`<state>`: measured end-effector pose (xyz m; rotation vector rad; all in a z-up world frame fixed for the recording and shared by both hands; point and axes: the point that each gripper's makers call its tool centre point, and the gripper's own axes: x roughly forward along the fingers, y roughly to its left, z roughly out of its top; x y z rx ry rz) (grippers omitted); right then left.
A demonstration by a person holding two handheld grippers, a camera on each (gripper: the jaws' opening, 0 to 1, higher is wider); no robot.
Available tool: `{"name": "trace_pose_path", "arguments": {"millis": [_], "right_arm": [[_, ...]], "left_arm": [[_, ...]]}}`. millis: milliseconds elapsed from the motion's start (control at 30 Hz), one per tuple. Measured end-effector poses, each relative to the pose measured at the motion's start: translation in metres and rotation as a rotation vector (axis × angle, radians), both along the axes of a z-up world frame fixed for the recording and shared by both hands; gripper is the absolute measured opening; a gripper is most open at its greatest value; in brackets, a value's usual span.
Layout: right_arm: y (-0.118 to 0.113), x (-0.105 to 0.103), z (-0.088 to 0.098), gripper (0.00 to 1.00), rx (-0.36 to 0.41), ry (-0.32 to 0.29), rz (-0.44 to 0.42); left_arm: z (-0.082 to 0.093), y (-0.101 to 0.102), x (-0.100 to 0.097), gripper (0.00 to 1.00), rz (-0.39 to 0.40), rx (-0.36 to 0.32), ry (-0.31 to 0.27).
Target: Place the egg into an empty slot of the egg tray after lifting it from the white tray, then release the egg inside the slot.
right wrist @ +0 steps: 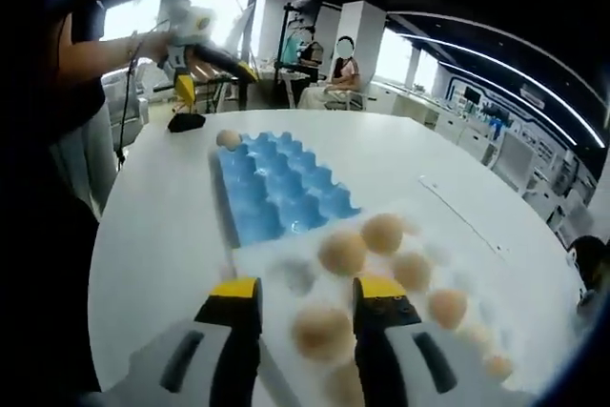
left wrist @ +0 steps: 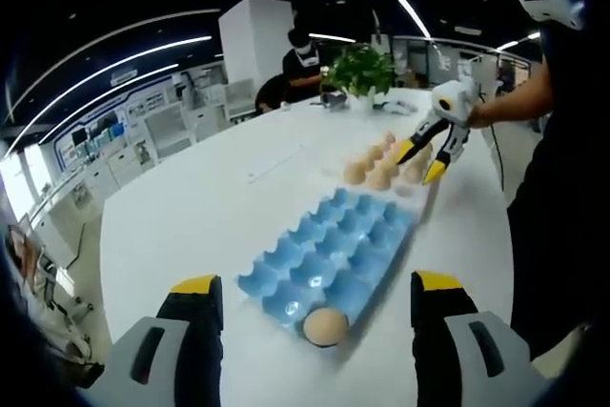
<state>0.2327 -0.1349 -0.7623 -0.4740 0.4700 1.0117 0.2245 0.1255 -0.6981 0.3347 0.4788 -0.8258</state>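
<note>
A blue egg tray (left wrist: 334, 245) lies on the white table, with one brown egg (left wrist: 325, 326) in its nearest corner slot. My left gripper (left wrist: 316, 285) is open, its jaws wide on either side of that corner. Beyond it, several brown eggs (left wrist: 379, 167) rest on the white tray (left wrist: 419, 199), and my right gripper (left wrist: 420, 161) hangs over them. In the right gripper view, the right gripper (right wrist: 307, 293) is open, with an egg (right wrist: 322, 331) on the white tray (right wrist: 291, 274) between its jaws. The blue tray (right wrist: 276, 188) lies further off.
The white table (left wrist: 191, 207) stretches wide to the left of the trays. A potted plant (left wrist: 360, 69) stands at its far end, near a person (left wrist: 300, 59). A small black object (right wrist: 186, 122) lies past the blue tray. The left gripper (right wrist: 214, 81) shows in a hand.
</note>
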Motion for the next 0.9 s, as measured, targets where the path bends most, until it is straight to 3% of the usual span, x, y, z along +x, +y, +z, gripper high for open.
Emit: {"name": "trace_pose_path", "arguments": {"millis": [367,600,667,800,900], "right_arm": [[-0.016,0.002,-0.003,0.34,0.009,0.035,-0.05],[-0.017,-0.004,0.001,0.35,0.011,0.03,-0.002],[-0.019,-0.004,0.003,0.35,0.02,0.018,0.015],[-0.019,-0.004,0.007,0.35,0.056,0.026,0.03],[-0.021,-0.003,0.004,0.35,0.035,0.023,0.031]], "left_arm": [[0.006,0.001,-0.001,0.81,-0.003,0.0,-0.008],[0.016,-0.005,-0.002,0.81,0.007,-0.009,-0.017],[0.017,-0.002,0.0,0.81,0.054,-0.014,-0.015],[0.016,-0.001,-0.002,0.81,0.078,0.027,-0.014],[0.016,-0.002,-0.003,0.8,0.078,0.016,-0.011]]}}
